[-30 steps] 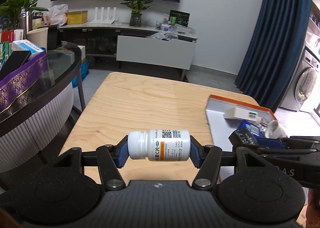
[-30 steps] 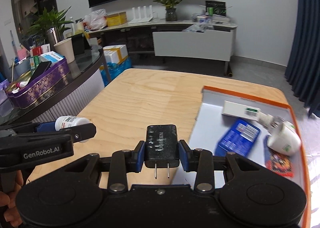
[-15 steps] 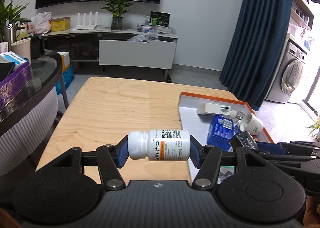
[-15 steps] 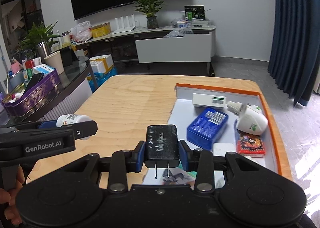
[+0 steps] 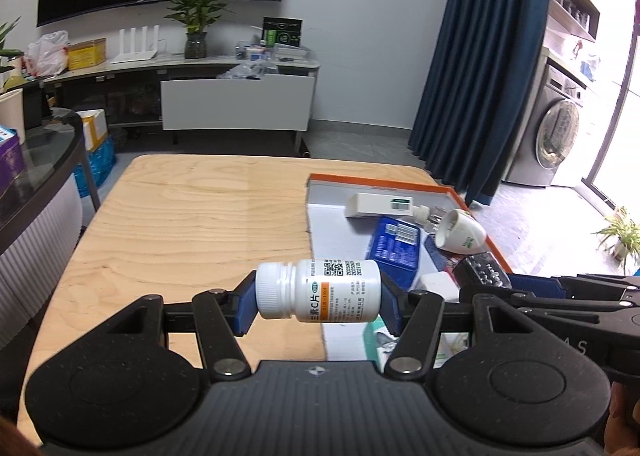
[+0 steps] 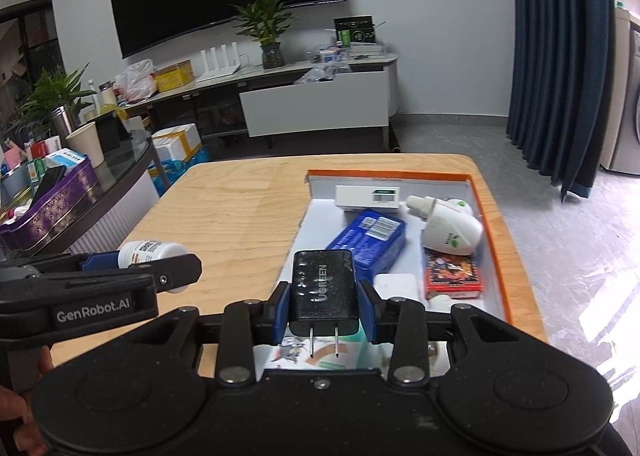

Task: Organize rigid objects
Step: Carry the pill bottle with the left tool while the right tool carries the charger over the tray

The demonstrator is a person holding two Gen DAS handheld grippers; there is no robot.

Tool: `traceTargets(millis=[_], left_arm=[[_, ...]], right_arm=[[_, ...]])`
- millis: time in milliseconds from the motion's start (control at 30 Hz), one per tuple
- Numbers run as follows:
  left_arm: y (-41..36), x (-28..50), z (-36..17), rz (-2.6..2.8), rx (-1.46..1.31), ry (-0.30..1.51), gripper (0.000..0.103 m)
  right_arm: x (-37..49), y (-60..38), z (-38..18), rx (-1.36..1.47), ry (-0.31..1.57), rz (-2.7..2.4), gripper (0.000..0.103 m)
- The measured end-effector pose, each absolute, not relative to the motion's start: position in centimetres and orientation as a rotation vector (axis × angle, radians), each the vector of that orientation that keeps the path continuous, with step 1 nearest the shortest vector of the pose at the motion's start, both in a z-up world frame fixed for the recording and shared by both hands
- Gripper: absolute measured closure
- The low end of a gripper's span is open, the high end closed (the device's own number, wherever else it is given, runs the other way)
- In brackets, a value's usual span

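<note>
Orange-rimmed tray [image 6: 494,232], right of centre on the wooden table [image 6: 232,212], holds a white box [image 6: 368,197], blue box [image 6: 366,238], white plug-in vaporizer [image 6: 448,230] and red card pack [image 6: 452,274]. Left gripper [image 5: 318,292], lower centre, pinches a white pill bottle [image 5: 318,290] lying sideways, above the tray's left edge. Right gripper [image 6: 324,306] clamps a black charger [image 6: 323,292], prongs toward the camera, over the tray's near end. Compared with one second ago, both grippers have shifted toward the tray.

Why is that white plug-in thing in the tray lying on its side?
It isn't broken as far as I can see. The white plug-in thing is tipped over beside the blue box in the orange-rimmed tray, just loosely dropped in. Nothing has spilled.
</note>
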State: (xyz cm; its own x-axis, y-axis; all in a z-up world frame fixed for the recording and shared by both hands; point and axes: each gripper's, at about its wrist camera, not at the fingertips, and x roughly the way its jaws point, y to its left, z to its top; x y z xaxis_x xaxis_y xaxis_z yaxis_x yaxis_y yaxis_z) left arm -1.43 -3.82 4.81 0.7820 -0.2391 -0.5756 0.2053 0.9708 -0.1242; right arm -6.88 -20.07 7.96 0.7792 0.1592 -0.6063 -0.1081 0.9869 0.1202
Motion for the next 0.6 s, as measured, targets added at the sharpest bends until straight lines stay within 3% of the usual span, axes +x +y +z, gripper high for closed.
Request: traceTargets(millis=[600], left_arm=[[-8.7,-0.9,4.8,-0.342,0.001,0.627,0.043]], right_arm=[[-7.9,-24.1,8.3,0.118,0.643,0.052,0.059]])
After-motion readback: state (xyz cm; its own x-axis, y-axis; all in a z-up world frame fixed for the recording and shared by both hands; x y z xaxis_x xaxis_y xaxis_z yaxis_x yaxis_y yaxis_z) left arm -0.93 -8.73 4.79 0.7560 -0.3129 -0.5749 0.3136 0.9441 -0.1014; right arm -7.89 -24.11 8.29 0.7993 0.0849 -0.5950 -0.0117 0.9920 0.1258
